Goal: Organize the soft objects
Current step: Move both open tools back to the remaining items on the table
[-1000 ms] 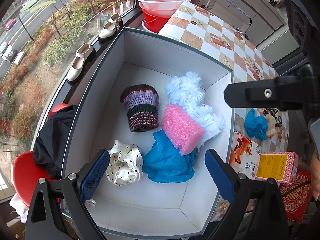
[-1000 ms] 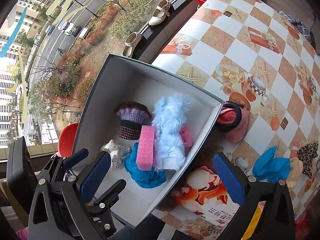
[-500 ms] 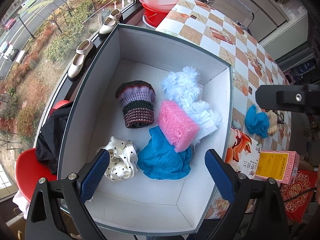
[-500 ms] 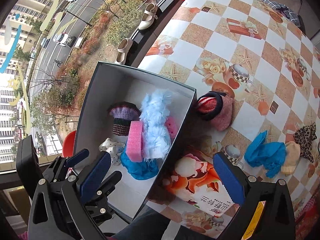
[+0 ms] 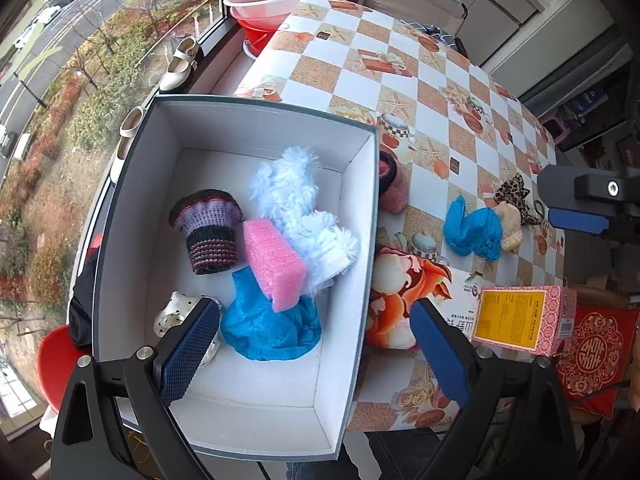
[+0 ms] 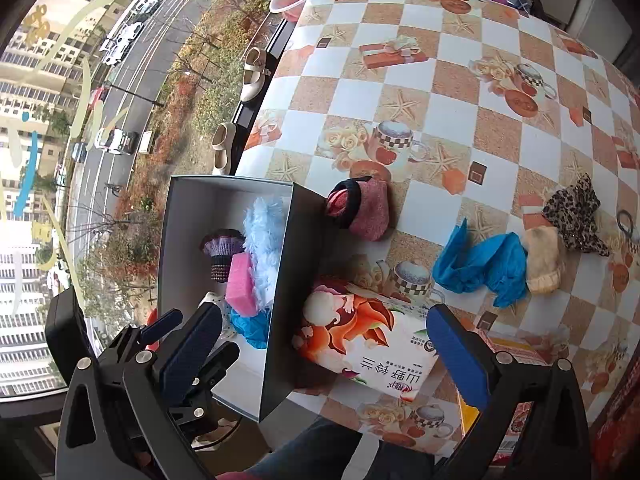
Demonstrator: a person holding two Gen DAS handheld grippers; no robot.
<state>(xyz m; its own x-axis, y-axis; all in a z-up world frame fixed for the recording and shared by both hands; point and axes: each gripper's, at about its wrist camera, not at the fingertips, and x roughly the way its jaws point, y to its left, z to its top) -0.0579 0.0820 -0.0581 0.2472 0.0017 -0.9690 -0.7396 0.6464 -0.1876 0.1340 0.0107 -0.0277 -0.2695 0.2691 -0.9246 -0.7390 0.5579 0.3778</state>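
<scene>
The checkered counter (image 6: 452, 92) carries my white box (image 5: 248, 132) at its window edge. Inside the box lie a fluffy white scarf (image 5: 296, 208), a blue cloth (image 5: 268, 328), a pink sponge (image 5: 274, 262), a striped knit hat (image 5: 208, 230) and a polka-dot scrunchie (image 5: 176, 312). Outside, a pink knit hat (image 6: 366, 210) touches the box wall; another blue cloth (image 6: 480, 266), a beige piece (image 6: 542, 264) and a leopard scrunchie (image 6: 574, 214) lie near each other, well apart from the box. My left tool (image 5: 316, 352) hangs wide and empty above the box; my right tool (image 6: 324, 354) is spread wide and empty over a tissue pack (image 6: 368, 340).
</scene>
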